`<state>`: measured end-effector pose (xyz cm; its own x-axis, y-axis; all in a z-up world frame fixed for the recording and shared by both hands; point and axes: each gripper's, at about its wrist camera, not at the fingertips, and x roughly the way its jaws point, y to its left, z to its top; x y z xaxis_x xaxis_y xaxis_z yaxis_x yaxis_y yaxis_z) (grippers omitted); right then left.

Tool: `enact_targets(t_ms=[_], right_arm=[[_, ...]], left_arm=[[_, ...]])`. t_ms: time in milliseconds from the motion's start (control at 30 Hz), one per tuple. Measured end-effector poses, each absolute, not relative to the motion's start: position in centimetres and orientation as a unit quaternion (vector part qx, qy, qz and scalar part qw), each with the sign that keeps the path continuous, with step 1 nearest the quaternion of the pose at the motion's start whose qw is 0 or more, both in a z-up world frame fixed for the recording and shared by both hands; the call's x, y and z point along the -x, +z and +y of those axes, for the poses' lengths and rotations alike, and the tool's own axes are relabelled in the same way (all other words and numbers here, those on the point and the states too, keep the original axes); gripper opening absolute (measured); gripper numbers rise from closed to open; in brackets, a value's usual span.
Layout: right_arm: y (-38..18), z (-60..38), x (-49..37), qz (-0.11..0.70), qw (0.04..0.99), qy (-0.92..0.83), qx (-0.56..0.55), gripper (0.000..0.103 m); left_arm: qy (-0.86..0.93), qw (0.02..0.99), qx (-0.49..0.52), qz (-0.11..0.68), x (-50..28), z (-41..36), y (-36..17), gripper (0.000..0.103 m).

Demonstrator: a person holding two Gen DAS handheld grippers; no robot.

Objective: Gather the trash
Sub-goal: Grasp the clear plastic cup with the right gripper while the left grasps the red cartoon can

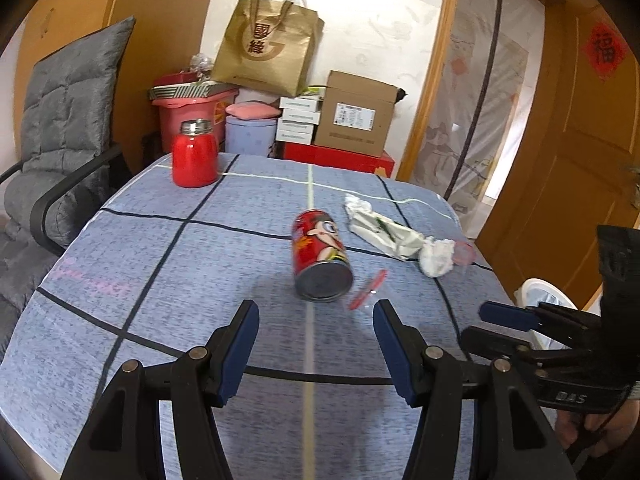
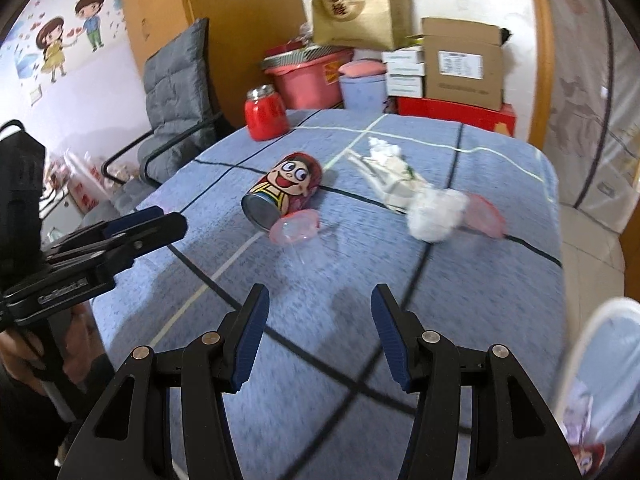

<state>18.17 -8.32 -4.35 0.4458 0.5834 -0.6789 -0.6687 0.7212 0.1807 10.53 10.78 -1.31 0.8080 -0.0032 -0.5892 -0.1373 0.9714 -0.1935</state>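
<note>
A red cartoon can [image 1: 320,254] [image 2: 284,188] lies on its side on the blue checked tablecloth [image 1: 200,264]. A clear plastic cup with a pink rim [image 2: 295,232] [image 1: 366,290] lies by the can's base. A crumpled white wrapper [image 1: 384,230] [image 2: 386,178], a white tissue wad [image 1: 437,257] [image 2: 434,214] and a second pink-rimmed cup [image 2: 484,216] lie to the right. My left gripper [image 1: 316,312] is open and empty, just short of the can. My right gripper [image 2: 318,300] is open and empty, short of the cup.
A red jar with a metal lid [image 1: 195,154] [image 2: 266,114] stands at the table's far left. A white-rimmed bin [image 2: 600,380] [image 1: 544,300] holding some trash sits off the table's right edge. A grey chair [image 1: 60,140] stands left; boxes and bags [image 1: 356,114] are stacked behind.
</note>
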Motion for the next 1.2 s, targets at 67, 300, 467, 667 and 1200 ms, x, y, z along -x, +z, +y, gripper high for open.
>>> enact_targets(t_ms=[67,300,467,667,1200], right_arm=[[-4.7,-7.3,-18.9,0.380,0.844,0.373,0.063,0.054],[-6.3,-4.5,-21.1,0.397,0.832,0.381,0.075,0.054],[-6.8,-3.3,-22.1,0.403,0.826,0.387,0.080,0.054],[-7.2,-3.5,-22.5,0.415,0.818,0.391,0.074,0.029],[-6.1,-9.6,-21.8,0.414,0.839,0.354,0.019,0.029]], left_arm=[[0.038,0.943,0.117,0.308,-10.5,11.4,-1.5,0.060],[0.040,0.944,0.124,0.304,-11.1,13.1,-1.6,0.060],[0.036,0.944,0.125,0.303,-11.8,13.5,-1.6,0.060],[0.028,0.944,0.124,0.306,-13.0,13.3,-1.8,0.060],[0.025,0.931,0.133,0.340,-18.6,10.6,-4.2,0.060]])
